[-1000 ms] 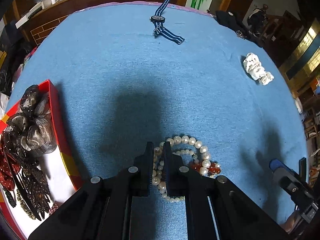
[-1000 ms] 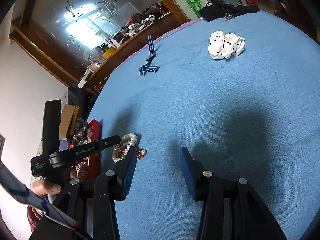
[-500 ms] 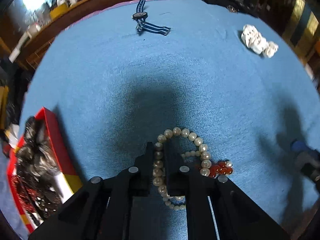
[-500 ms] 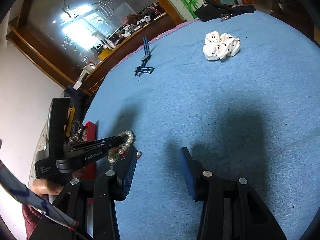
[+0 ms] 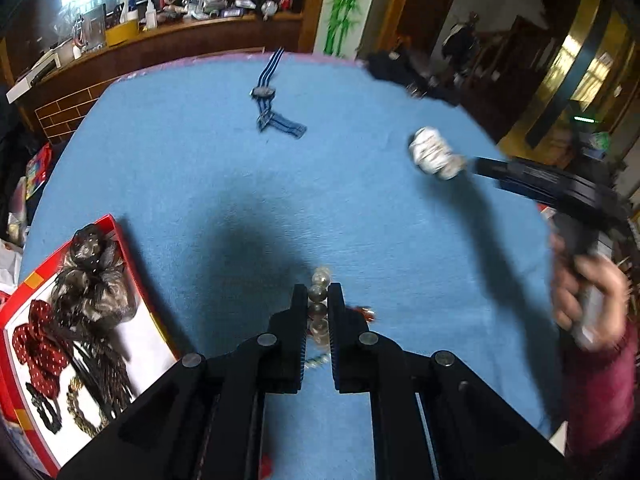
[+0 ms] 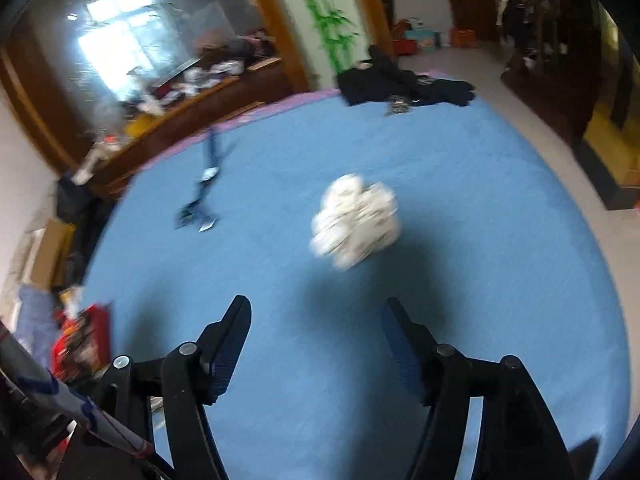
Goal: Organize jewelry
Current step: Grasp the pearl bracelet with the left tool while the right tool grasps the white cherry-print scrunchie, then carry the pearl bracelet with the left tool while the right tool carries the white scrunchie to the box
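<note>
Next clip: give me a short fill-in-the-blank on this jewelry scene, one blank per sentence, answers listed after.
1. The left gripper is shut on a string of ____.
2. The cloth on the table is ____ in colour.
3. The right gripper, jaws opening with nothing between them, points toward the ____ scrunchie.
4. The box at the left has a ____ rim.

Missing words: pearls; blue; white; red

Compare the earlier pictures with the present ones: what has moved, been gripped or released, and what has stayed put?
The left gripper, shut on the pearls, has lifted them off the blue cloth. The right gripper has swung toward the white scrunchie, its jaws opening with nothing between them. The watch, scrunchie and red box have not moved.
</note>
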Demonstrator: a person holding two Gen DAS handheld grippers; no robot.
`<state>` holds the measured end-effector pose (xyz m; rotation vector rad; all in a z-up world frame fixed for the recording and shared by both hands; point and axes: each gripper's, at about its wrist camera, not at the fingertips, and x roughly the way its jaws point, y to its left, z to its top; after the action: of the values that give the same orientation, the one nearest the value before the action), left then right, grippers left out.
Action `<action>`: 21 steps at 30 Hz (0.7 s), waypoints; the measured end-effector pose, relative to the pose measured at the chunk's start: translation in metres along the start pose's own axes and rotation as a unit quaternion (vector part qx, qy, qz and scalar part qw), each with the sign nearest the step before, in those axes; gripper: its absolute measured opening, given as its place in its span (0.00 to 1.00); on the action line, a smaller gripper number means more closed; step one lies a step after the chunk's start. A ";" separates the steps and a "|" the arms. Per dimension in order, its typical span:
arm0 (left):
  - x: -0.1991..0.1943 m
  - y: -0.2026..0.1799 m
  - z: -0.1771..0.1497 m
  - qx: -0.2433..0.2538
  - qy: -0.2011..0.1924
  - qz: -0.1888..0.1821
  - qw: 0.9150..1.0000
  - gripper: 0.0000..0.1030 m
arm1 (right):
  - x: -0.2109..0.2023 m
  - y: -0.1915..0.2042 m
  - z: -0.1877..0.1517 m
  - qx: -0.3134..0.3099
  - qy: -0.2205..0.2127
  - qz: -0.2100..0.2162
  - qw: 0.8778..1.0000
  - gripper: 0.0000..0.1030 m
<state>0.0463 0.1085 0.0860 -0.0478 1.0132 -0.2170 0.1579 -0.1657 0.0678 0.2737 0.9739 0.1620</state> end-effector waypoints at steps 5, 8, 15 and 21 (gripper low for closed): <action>-0.026 -0.002 -0.009 -0.009 -0.027 -0.020 0.999 0.09 | 0.040 -0.019 0.032 0.058 0.021 0.022 0.998 0.70; -0.032 -0.004 -0.011 -0.009 -0.029 -0.025 0.999 0.09 | 0.055 -0.016 0.042 0.052 0.026 -0.006 0.998 0.70; -0.032 -0.010 -0.018 -0.007 -0.027 -0.030 0.999 0.09 | 0.091 0.001 0.041 -0.010 0.067 -0.069 0.995 0.34; -0.029 -0.014 -0.023 -0.008 -0.027 -0.035 0.999 0.09 | 0.060 0.007 0.022 -0.027 0.049 -0.044 0.997 0.17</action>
<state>0.0103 0.1019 0.1000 -0.1022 0.9592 -0.2698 0.2096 -0.1465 0.0338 0.1745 1.0746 0.1223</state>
